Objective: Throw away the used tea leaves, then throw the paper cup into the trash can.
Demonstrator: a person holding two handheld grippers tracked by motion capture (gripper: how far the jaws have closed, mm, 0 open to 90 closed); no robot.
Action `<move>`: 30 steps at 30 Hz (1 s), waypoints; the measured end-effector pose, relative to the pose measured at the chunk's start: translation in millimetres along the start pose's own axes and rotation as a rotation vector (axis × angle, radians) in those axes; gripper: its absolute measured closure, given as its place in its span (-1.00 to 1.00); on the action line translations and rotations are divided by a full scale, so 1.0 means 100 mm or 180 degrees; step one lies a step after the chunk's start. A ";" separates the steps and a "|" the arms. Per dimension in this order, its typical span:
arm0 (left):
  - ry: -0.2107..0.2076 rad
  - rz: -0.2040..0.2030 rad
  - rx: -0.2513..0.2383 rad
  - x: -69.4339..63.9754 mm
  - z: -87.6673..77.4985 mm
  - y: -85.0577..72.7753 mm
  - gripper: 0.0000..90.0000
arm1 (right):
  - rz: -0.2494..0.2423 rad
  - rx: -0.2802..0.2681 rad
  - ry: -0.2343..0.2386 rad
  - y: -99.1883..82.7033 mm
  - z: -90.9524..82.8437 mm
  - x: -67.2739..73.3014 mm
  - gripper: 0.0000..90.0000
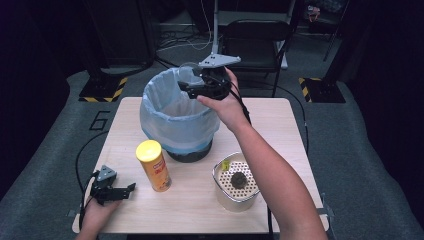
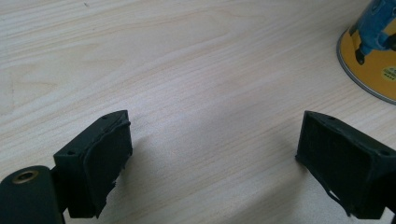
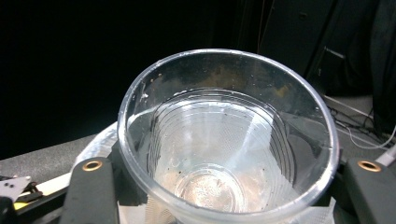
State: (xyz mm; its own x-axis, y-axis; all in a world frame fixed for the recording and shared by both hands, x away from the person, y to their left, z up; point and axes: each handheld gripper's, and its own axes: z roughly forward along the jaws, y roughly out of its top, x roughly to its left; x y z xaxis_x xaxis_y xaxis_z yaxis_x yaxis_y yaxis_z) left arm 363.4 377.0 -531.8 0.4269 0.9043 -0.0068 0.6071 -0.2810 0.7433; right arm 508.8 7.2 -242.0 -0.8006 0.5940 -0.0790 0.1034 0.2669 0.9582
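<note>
- Resting at the lower left of the high view, the left tongs (image 1: 131, 189) are lying on the counter (image 1: 280, 145) in the person's left hand (image 1: 95, 210), jaws spread wide with nothing between them; in the left gripper view only bare wood is lying between the two black jaws.
- Standing just right of those tongs, a yellow canister (image 1: 153, 165) is sitting upright, its base also showing at the upper right of the left gripper view (image 2: 371, 60).
- Sitting at the lower centre-right of the high view, a cream perforated container (image 1: 236, 184) is holding a dark round lump (image 1: 238, 179).
- Occupying the upper centre, a bin lined with a pale blue bag (image 1: 172, 117) is standing on the counter.
- Hovering over the bin's far rim, the right tongs (image 1: 186, 86) are clamping a clear plastic cup (image 3: 224, 140), its mouth facing that gripper's camera.
</note>
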 end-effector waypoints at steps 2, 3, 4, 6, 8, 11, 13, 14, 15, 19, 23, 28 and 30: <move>0.0002 0.0000 -0.0013 0.00 0.00 0.00 -0.78 | 0.0018 0.0049 -0.0009 -0.01 0.07 -0.01 -0.27; -0.0022 0.0002 0.0048 -0.01 -0.01 0.01 -0.78 | 0.0004 0.0084 -0.0028 -0.02 0.10 -0.02 -0.27; -0.0028 0.0000 0.0049 -0.01 -0.01 0.01 -0.77 | 0.0015 0.0114 -0.0035 -0.04 0.15 -0.02 -0.28; -0.0030 -0.0001 0.0047 -0.01 -0.02 0.01 -0.77 | 0.0030 0.0144 -0.0049 -0.05 0.20 -0.02 -0.29; -0.0032 -0.0002 0.0047 -0.01 -0.02 0.01 -0.77 | 0.0053 0.0176 -0.0074 -0.07 0.26 -0.03 -0.31; -0.0034 -0.0003 0.0047 -0.01 -0.02 0.01 -0.77 | 0.0091 0.0182 -0.0063 -0.08 0.32 -0.03 -0.40; -0.0035 -0.0003 0.0047 -0.01 -0.02 0.01 -0.77 | 0.0096 0.0210 -0.0125 -0.09 0.34 0.00 -0.72; -0.0034 -0.0003 0.0047 -0.01 -0.02 0.01 -0.77 | 0.0112 0.0214 -0.0114 -0.10 0.35 0.01 -0.80; -0.0036 -0.0003 0.0048 -0.01 -0.02 0.01 -0.77 | 0.0145 0.0213 -0.0082 -0.11 0.36 0.02 -0.83; -0.0028 0.0012 0.0003 -0.02 0.00 0.00 -0.79 | 0.0101 0.0165 -0.0047 -0.13 0.32 0.05 -0.86; -0.0056 0.0000 0.0006 -0.03 -0.01 0.00 -0.81 | 0.0118 0.0158 -0.0068 -0.11 0.24 0.04 -0.86; -0.0125 -0.0147 0.0003 -0.02 -0.02 0.02 -0.84 | 0.0142 0.0131 -0.0053 -0.12 0.07 0.03 -0.84; -0.0163 -0.0161 -0.0063 -0.03 -0.04 0.04 -0.85 | 0.0155 0.0132 -0.0021 -0.15 -0.02 0.02 -0.84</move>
State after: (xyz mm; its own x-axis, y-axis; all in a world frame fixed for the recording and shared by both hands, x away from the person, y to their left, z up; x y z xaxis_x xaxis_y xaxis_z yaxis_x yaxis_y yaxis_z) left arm 361.5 374.7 -526.1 0.4303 0.8993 -0.0786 0.6156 -0.2287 0.7541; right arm 504.2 2.5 -255.6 -0.7901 0.6120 -0.0346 0.1666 0.2687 0.9487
